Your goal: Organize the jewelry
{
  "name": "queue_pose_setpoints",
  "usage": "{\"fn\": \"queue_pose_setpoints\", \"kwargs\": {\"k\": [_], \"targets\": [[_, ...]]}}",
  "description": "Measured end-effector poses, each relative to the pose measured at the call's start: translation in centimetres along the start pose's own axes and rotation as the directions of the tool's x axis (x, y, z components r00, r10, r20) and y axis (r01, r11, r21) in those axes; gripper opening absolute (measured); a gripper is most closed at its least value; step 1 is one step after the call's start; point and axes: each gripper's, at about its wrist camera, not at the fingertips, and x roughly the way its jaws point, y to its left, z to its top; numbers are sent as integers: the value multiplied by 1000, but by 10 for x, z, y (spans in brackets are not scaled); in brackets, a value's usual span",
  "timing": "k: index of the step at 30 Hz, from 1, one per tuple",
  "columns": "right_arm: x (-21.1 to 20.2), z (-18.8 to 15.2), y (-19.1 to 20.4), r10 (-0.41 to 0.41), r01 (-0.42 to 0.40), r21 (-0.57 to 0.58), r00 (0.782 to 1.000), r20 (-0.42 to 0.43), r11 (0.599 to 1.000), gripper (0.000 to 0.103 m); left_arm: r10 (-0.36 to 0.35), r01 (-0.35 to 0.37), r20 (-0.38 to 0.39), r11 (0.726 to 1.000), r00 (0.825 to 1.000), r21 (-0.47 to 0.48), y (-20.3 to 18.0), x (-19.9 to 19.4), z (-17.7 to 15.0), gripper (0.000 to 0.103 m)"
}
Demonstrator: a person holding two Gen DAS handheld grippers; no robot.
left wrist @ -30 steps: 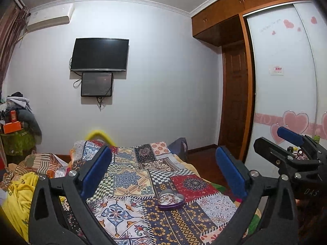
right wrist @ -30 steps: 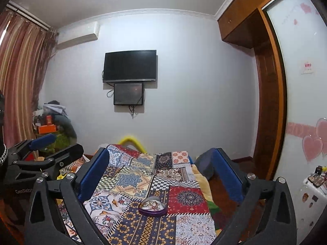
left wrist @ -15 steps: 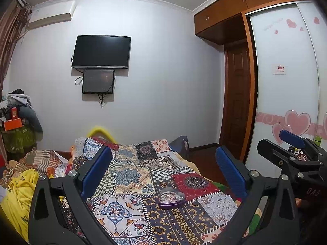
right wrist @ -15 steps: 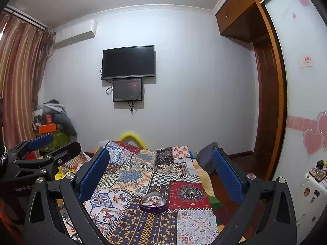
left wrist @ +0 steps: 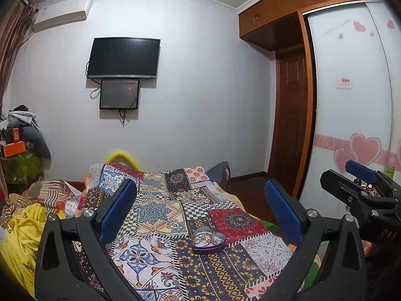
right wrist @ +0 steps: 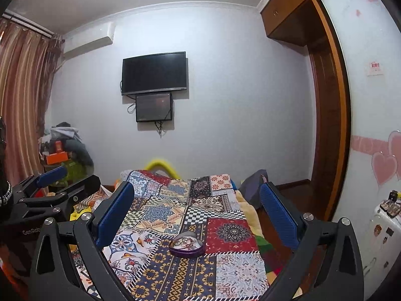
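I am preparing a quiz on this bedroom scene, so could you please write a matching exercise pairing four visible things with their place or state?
Things:
1. heart-shaped box
2. television
3. left gripper
4. orange box

Places or states:
A. mounted on the far wall
B. open, holding nothing
C. lying on the patchwork quilt, jewelry inside
D. on the clutter pile at the left wall

Pairs: 1-C, 2-A, 3-B, 4-D
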Motion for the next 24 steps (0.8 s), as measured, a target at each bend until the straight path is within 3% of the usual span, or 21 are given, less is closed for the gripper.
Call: {"fn": "queue_pose_setpoints", "kwargs": {"k": [24], "targets": [[0, 0, -3, 7, -7, 20, 999, -31, 1000, 100, -15, 15, -9, 1000, 1000, -13, 3, 3, -1, 103]]}}
